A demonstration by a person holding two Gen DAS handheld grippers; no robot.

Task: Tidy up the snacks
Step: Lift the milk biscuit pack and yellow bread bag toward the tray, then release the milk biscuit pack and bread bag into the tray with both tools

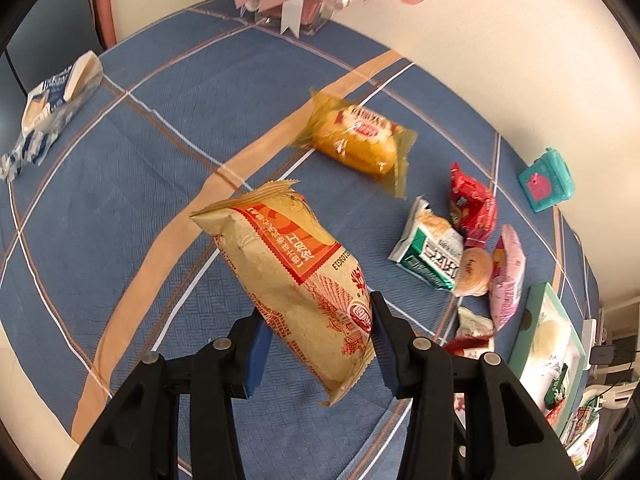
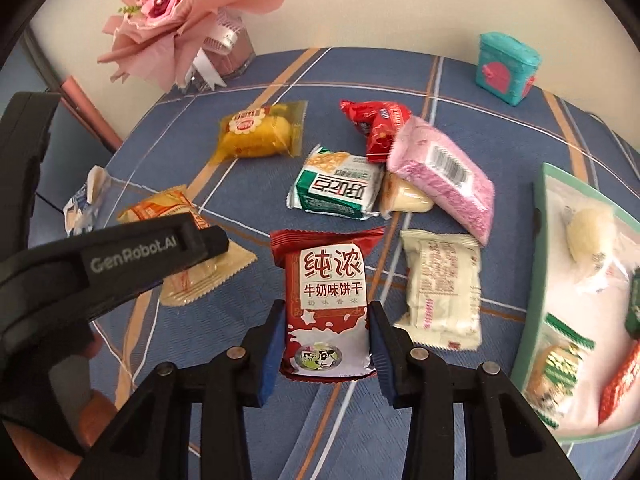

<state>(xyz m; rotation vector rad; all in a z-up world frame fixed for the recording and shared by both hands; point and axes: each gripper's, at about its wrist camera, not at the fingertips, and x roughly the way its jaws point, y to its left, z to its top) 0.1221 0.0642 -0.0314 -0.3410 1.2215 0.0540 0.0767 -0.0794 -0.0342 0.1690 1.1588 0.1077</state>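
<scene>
My left gripper [image 1: 318, 334] is shut on a tan and orange snack packet [image 1: 296, 276] and holds it above the blue checked tablecloth; the left gripper's body also shows in the right wrist view [image 2: 120, 256]. My right gripper [image 2: 324, 336] is closed on the sides of a red and white milk biscuit packet [image 2: 328, 304]. Loose on the cloth lie a yellow cake packet [image 2: 260, 132], a green and white packet [image 2: 340, 188], a red packet [image 2: 376, 124], a pink packet [image 2: 444, 176] and a cream packet [image 2: 444, 288].
A green-rimmed tray [image 2: 538, 264] holding several snacks sits at the right. A pink bouquet [image 2: 180, 12] stands at the back, a teal box [image 2: 506, 66] at the back right. A blue and white wrapper [image 1: 52, 100] lies at the far left edge.
</scene>
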